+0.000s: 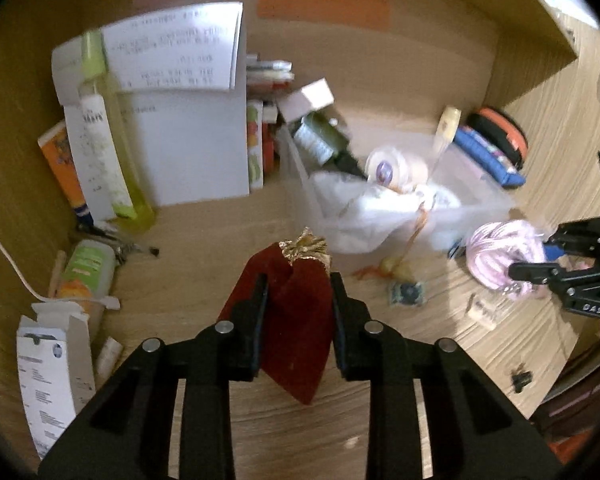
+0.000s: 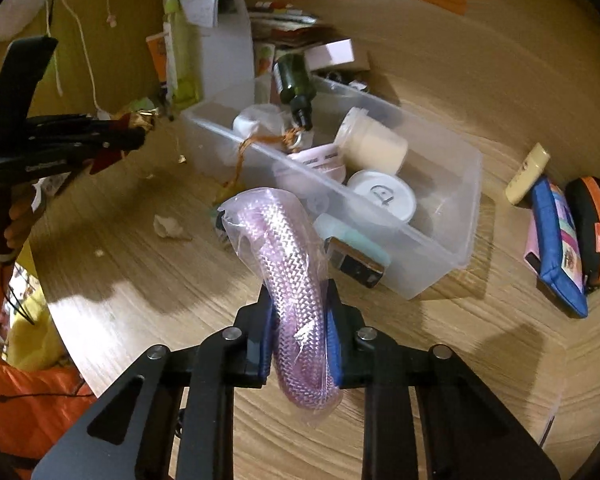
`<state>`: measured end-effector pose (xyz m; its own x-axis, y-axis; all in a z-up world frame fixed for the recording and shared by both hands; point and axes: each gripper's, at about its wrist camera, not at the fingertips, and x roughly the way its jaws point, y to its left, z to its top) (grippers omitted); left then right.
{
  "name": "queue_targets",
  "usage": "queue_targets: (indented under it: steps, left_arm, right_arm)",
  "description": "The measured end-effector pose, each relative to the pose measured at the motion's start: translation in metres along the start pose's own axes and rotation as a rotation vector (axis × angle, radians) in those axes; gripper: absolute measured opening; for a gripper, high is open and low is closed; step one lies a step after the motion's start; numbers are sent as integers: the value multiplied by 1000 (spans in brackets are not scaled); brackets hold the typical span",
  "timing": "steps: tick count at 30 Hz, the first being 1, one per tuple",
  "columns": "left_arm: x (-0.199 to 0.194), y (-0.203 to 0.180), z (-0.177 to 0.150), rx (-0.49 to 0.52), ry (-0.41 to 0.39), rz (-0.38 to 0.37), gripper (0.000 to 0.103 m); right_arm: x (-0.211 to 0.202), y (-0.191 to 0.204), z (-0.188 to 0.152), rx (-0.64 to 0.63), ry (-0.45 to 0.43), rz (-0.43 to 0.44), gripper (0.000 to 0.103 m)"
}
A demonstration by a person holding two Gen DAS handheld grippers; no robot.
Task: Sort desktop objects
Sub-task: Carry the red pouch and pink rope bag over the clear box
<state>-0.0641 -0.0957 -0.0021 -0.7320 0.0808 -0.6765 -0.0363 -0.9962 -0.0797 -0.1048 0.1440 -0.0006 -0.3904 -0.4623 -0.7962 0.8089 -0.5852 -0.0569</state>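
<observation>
Left gripper (image 1: 298,300) pinching red velvet pouch (image 1: 288,320), off the table. Right gripper (image 2: 300,320) clamped on bagged pink cable coil (image 2: 296,280). Clear bin (image 2: 440,248) lies ahead and just right of the right gripper, long axis running away up-left; right hand nearer.
</observation>
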Motion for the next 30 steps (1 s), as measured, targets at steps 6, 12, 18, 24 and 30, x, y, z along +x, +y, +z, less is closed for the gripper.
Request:
queue_targets:
  steps: [6, 12, 18, 24, 30]
  left_arm:
    - [-18, -10, 15, -5, -74, -43, 27]
    - [-27, -21, 27, 3, -117, -71, 27]
    - [-29, -33, 42, 18, -148, -102, 27]
    - [-23, -39, 60, 10, -166, -145, 27]
    - [-6, -42, 75, 9, -163, -160, 27]
  right_arm:
    - [-18, -5, 3, 14, -37, -12, 19]
    - [-40, -13, 12, 28, -92, -30, 19]
    - [-54, -23, 23, 50, -139, -50, 19]
    - [-62, -37, 36, 79, -190, -65, 19]
    - [-57, -52, 49, 109, -208, -71, 19]
